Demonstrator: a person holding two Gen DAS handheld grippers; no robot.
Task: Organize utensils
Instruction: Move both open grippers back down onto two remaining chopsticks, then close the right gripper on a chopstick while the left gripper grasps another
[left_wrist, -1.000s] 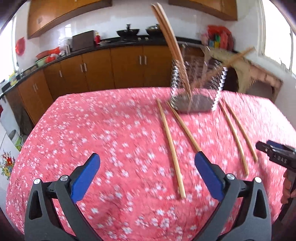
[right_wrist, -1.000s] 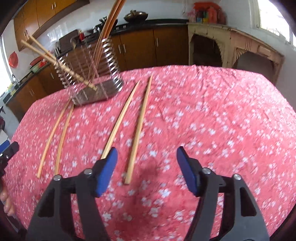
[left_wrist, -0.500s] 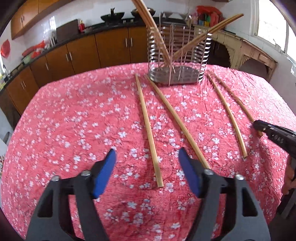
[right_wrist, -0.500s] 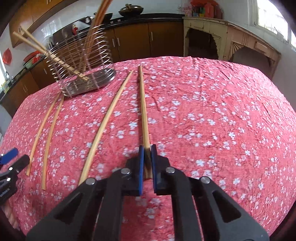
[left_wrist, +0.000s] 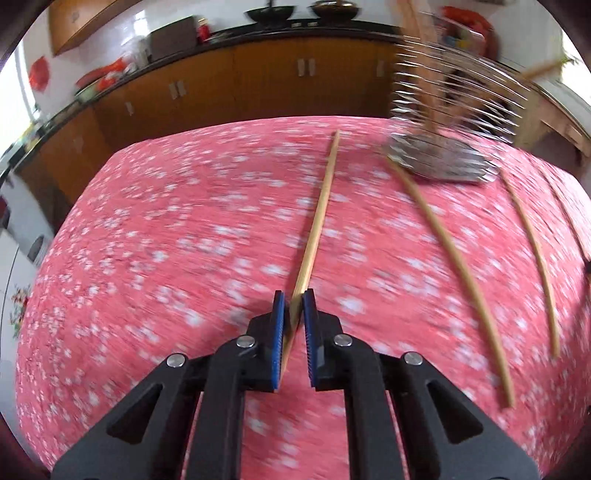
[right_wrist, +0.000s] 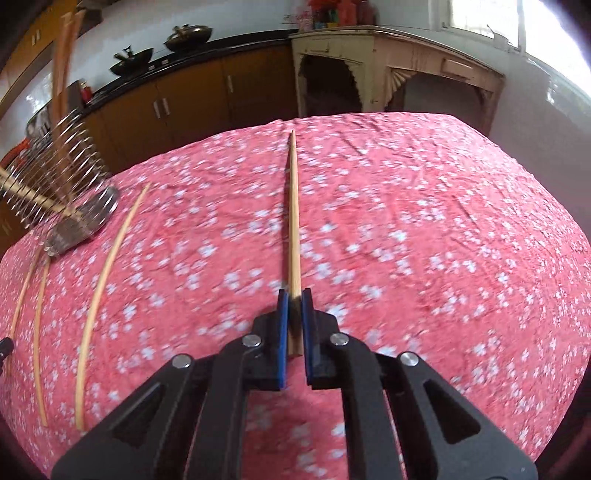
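My left gripper (left_wrist: 294, 297) is shut on the near end of a wooden chopstick (left_wrist: 319, 214) that points away over the red flowered tablecloth. My right gripper (right_wrist: 294, 297) is shut on another chopstick (right_wrist: 293, 218), held just above the cloth. A wire utensil holder (left_wrist: 450, 122) with several chopsticks in it stands at the far right in the left wrist view, and it also shows at the far left in the right wrist view (right_wrist: 62, 192). Loose chopsticks (left_wrist: 458, 269) lie on the cloth beside it.
The table (right_wrist: 461, 229) has a red flowered cloth. Three loose chopsticks (right_wrist: 99, 288) lie left of my right gripper. Brown kitchen cabinets (left_wrist: 258, 81) run along the back and a cream sideboard (right_wrist: 399, 74) stands beyond the far right edge.
My left gripper moved in and shut on a chopstick; half a second ago it was open. My right gripper, shut since half a second ago, has lifted its chopstick and swung right.
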